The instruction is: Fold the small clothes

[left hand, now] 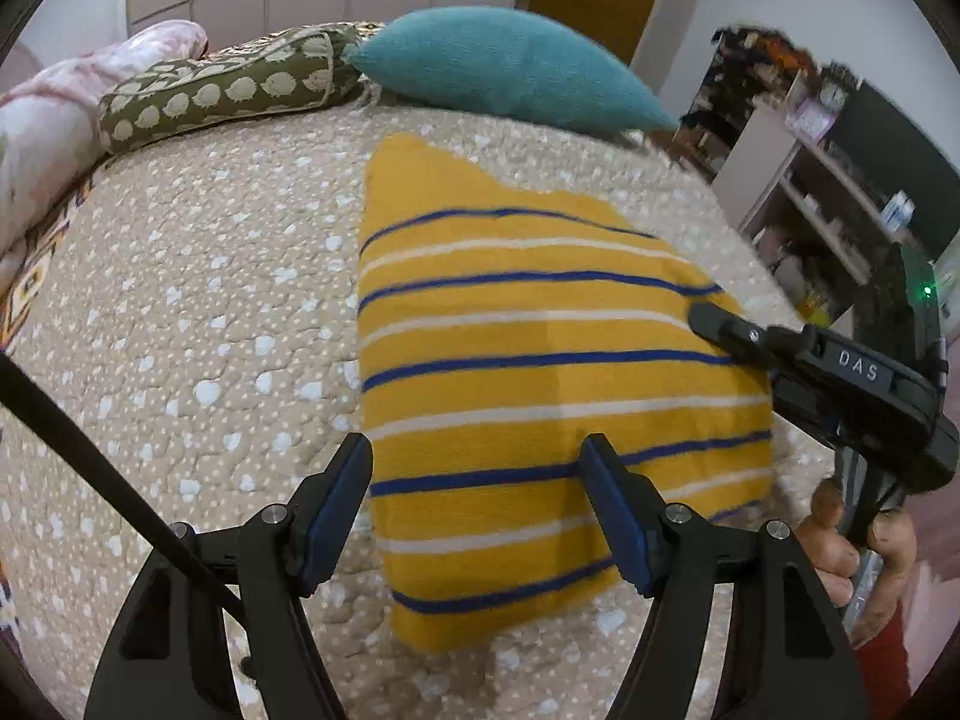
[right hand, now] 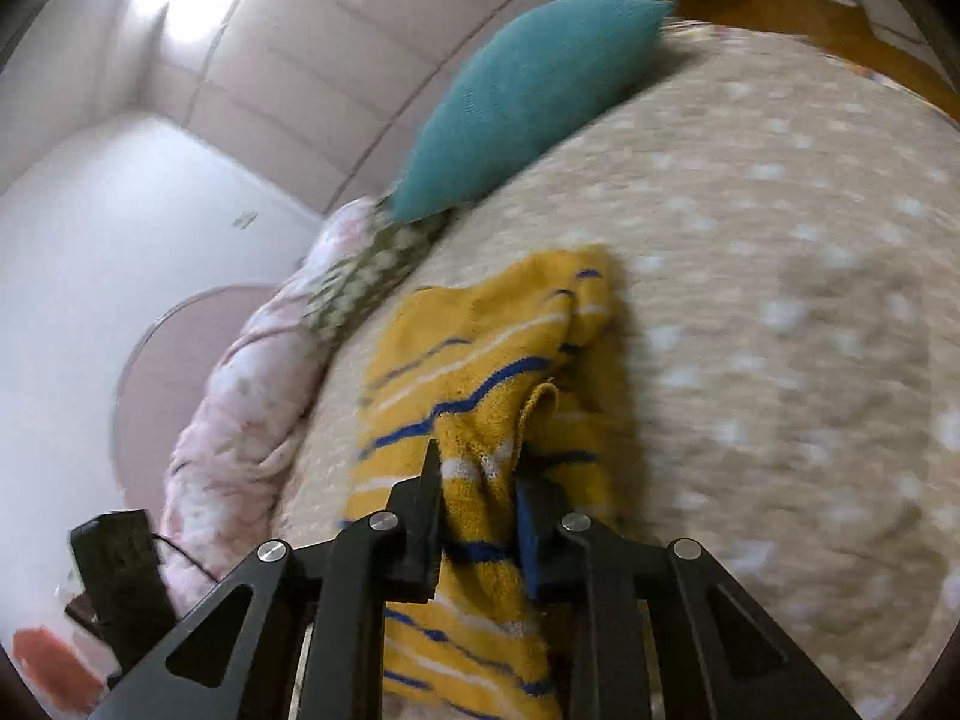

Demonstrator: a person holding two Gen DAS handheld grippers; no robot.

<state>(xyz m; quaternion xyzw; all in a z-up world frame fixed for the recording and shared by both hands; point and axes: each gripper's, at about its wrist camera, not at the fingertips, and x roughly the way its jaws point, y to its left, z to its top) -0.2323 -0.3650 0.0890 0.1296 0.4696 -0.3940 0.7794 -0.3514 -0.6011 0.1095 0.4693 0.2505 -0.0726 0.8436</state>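
Note:
A yellow garment [left hand: 540, 360] with blue and white stripes lies flat on the beige dotted bedspread [left hand: 210, 300]. My left gripper [left hand: 474, 450] hangs open over its near left edge, with nothing between the fingers. My right gripper [left hand: 720, 327] comes in from the right, held by a hand [left hand: 858, 540], and sits at the garment's right edge. In the right wrist view the right gripper [right hand: 477, 468] is shut on a bunched fold of the garment [right hand: 480, 360], which rises between the pads.
A teal pillow [left hand: 510, 69] and a green patterned pillow [left hand: 222, 90] lie at the far end of the bed. A pink blanket [left hand: 48, 120] is heaped at the left. Cluttered shelves [left hand: 840, 192] stand beyond the bed's right side. A black cable [left hand: 90, 462] crosses the lower left.

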